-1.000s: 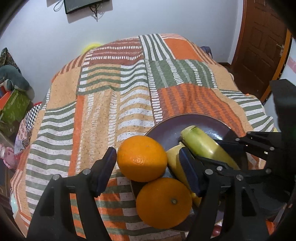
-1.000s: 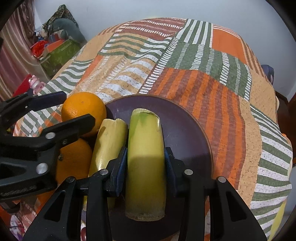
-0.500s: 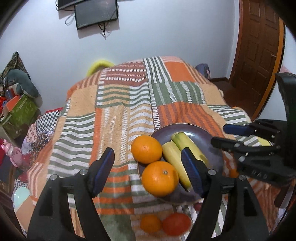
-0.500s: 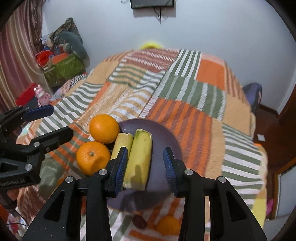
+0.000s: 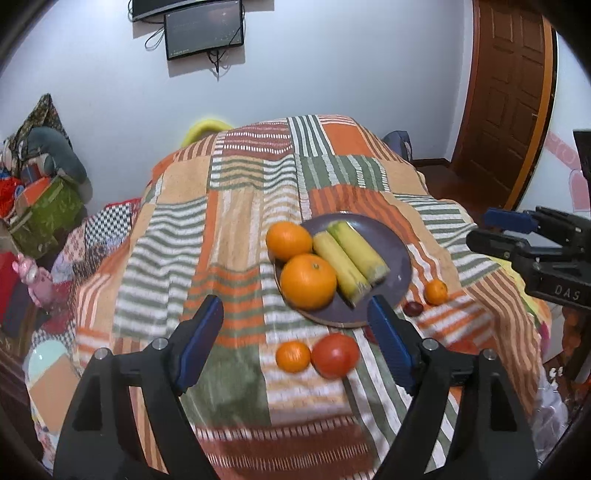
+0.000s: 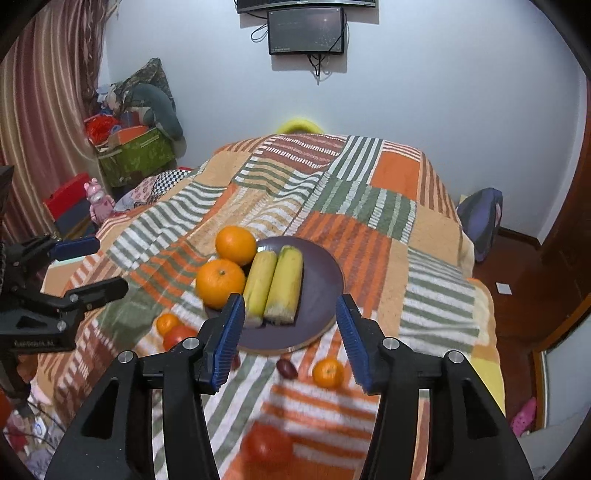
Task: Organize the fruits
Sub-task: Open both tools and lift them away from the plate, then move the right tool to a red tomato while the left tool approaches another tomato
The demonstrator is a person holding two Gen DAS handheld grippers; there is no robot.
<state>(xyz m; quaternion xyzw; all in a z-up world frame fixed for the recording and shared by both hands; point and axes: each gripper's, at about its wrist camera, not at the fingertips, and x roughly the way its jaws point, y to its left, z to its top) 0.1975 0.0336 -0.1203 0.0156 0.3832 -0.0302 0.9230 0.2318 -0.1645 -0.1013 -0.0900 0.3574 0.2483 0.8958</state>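
A dark purple plate (image 5: 400,254) (image 6: 321,280) on the striped bedspread holds two oranges (image 5: 308,281) (image 6: 220,282) and two yellow-green banana pieces (image 5: 357,247) (image 6: 284,282) side by side. On the cloth near the plate lie small mandarins (image 5: 293,356) (image 6: 328,373), a red tomato (image 5: 335,355) and a dark plum (image 6: 287,368). A second tomato (image 6: 266,446) lies nearer in the right wrist view. My left gripper (image 5: 295,341) is open and empty, pulled back above the cloth. My right gripper (image 6: 290,338) is open and empty, also back from the plate.
The striped bedspread (image 5: 243,206) covers a raised surface that drops off at its edges. A green box and clutter (image 6: 136,155) stand at the left, a wooden door (image 5: 506,92) at the right, a screen (image 6: 306,31) on the wall.
Both grippers have pulled back and up from the plate. The right gripper let go of the banana piece and opened. The loose fruit near the plate has come into view.
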